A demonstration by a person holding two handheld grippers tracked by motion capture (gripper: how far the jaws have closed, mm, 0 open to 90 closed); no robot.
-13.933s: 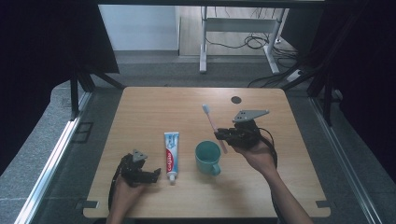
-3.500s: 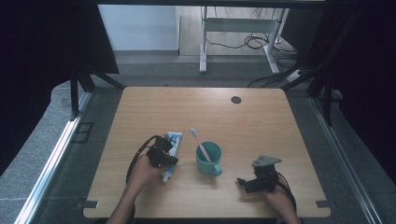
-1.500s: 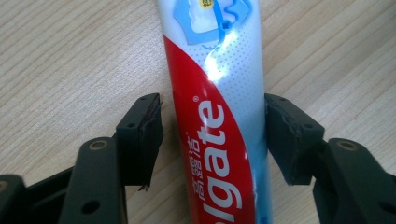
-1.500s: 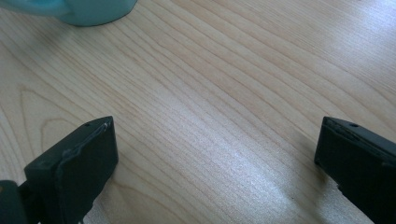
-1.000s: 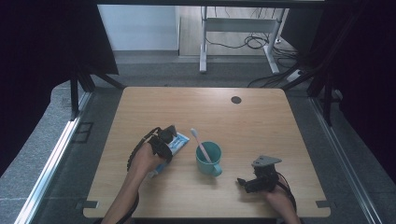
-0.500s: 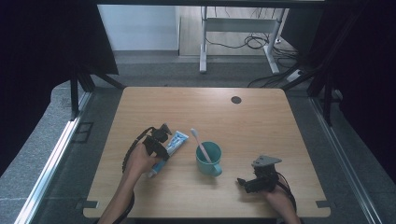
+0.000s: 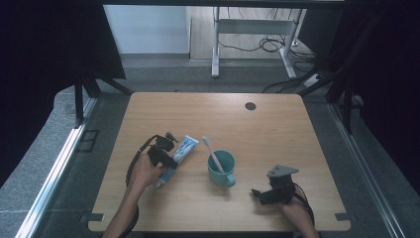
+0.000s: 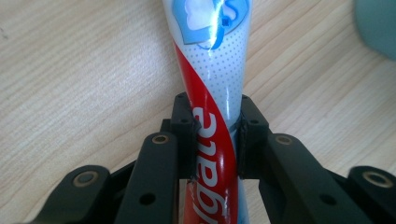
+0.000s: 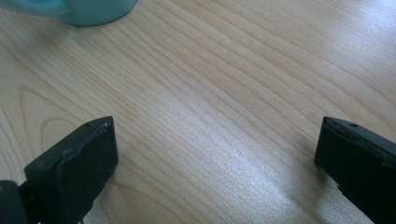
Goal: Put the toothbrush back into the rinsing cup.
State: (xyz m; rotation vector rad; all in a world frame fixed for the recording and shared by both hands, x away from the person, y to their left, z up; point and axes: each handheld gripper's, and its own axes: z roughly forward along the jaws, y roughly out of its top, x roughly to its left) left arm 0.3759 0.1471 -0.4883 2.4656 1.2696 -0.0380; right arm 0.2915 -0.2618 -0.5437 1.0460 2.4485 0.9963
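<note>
Pinching the glossy, flattened toothpaste tube, the left gripper has just closed; right gripper gapes over woodgrain

Tongs clamped on toothpaste tube, wooden table

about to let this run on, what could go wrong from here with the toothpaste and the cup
1. The left gripper pinches the toothpaste tube across its soft body, so a harder squeeze might push paste toward the cap or let the tube slip.
2. The teal cup stands close beside the tube's far end, with a toothbrush leaning out of it; swinging the tube over could knock the brush or tip the cup.
3. The right gripper sits open on the table, not steadying the cup.
</note>
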